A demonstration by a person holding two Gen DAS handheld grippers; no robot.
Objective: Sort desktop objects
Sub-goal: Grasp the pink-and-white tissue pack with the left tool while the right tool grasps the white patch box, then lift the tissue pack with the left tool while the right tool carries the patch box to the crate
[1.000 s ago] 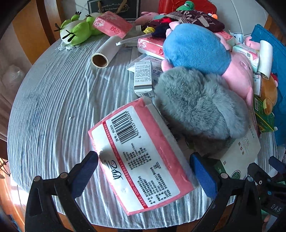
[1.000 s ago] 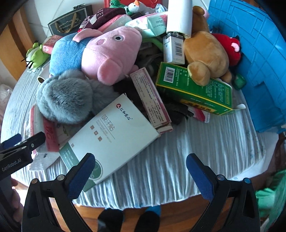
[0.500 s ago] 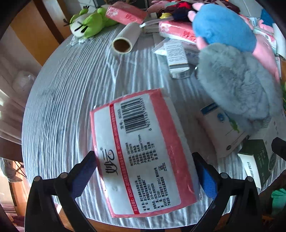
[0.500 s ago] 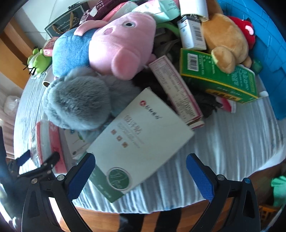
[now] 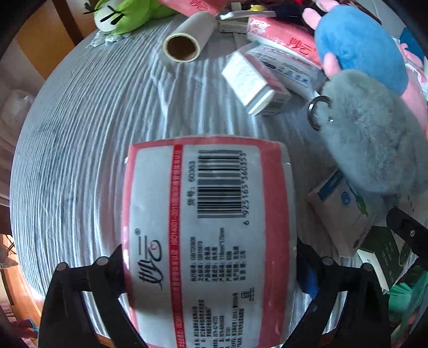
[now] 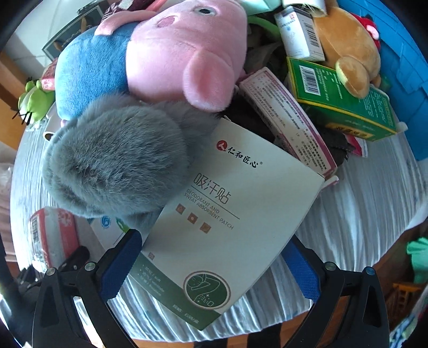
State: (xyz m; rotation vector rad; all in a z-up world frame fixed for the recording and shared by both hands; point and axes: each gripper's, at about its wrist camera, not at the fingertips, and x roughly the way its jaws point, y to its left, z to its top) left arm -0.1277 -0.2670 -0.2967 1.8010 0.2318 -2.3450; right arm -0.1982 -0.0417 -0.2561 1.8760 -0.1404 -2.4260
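Observation:
A pink-and-white tissue pack (image 5: 208,235) with a barcode lies on the grey ribbed tablecloth (image 5: 80,150). My left gripper (image 5: 210,273) straddles it, one finger against each long side. Whether the fingers press it I cannot tell. The pack also shows at the left of the right wrist view (image 6: 50,235). My right gripper (image 6: 211,265) straddles the near end of a white-and-green sweat patch box (image 6: 227,214), its blue pads (image 6: 120,262) at both edges. A grey furry plush (image 6: 115,163) lies on the box's far left corner.
A pink pig plush in blue (image 6: 160,53), a brown bear (image 6: 350,50), a green box (image 6: 342,104), a pink-edged box (image 6: 289,120) and a blue basket (image 6: 401,53) crowd the far side. A paper roll (image 5: 187,40), small white boxes (image 5: 251,83) and a green frog plush (image 5: 123,16) lie beyond the pack.
Both grippers have moved forward and down. The tissue pack now sits between the left fingers, and the patch box between the right fingers. The left jaws have narrowed around the pack.

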